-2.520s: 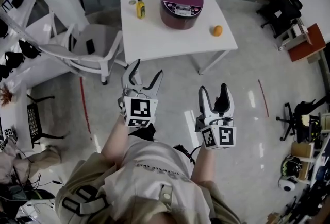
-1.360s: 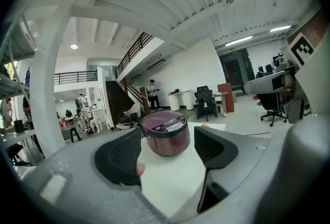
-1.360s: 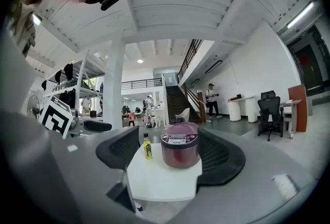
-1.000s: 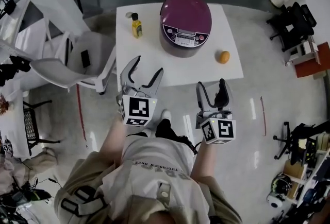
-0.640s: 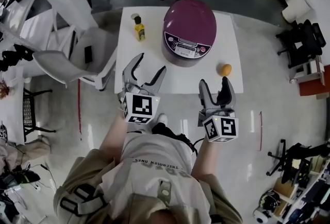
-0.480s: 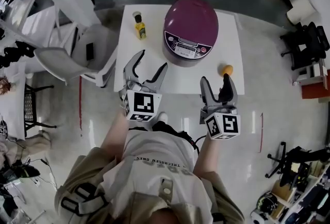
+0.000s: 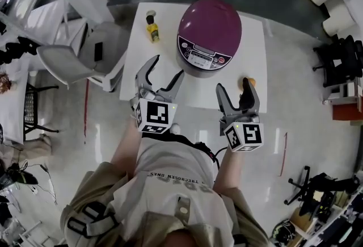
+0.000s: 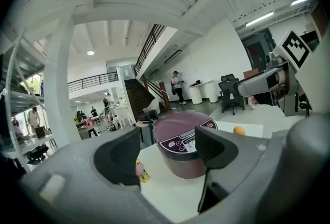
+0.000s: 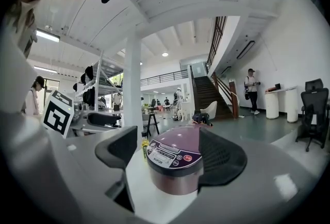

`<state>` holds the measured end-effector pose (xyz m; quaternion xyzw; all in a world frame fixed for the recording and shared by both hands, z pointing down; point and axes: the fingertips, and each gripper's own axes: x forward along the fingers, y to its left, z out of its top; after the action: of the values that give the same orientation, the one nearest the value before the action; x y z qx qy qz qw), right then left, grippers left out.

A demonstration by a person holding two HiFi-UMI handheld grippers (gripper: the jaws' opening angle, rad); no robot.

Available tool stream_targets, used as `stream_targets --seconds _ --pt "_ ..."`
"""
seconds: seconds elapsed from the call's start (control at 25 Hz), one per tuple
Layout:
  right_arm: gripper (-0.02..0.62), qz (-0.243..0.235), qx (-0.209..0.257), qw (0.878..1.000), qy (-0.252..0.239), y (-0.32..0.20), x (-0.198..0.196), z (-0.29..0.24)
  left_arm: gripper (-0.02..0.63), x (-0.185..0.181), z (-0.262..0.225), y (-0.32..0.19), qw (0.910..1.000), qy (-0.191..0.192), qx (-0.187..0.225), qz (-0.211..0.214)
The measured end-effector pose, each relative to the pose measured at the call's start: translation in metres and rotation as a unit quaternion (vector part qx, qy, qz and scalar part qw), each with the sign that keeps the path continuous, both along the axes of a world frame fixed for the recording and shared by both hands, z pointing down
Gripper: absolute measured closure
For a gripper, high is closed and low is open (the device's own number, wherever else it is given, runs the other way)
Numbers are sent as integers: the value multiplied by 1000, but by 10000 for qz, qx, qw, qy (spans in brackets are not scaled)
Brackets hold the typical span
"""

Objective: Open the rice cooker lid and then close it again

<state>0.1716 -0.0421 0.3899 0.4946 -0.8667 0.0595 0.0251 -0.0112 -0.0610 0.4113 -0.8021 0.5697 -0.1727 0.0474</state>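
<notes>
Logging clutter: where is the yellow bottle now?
Head view: the yellow bottle stands on the white table, left of the purple rice cooker, near the far-left corner.

Table (image 7: 170,84): our rice cooker (image 7: 209,36) stands on it
Left of it: bottle (image 7: 151,25)
Right, nearer us: orange (image 7: 250,79)

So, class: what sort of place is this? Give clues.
Probably an open workshop or lab hall: a dark staircase to a railed gallery, a black office chair, a round purple rice cooker on a white square table.
</notes>
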Motion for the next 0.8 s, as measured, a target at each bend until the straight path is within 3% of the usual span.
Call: stream_targets --seconds 0.44,0.8 --pt "244 -124 -273 9995 92 -17 -9 17 264 -1 11 -13 9998 -121 -160 65" --pt "222 -60 -416 9987 283 -39 -14 21 262 -1 14 -45 9988 -201 -224 386"
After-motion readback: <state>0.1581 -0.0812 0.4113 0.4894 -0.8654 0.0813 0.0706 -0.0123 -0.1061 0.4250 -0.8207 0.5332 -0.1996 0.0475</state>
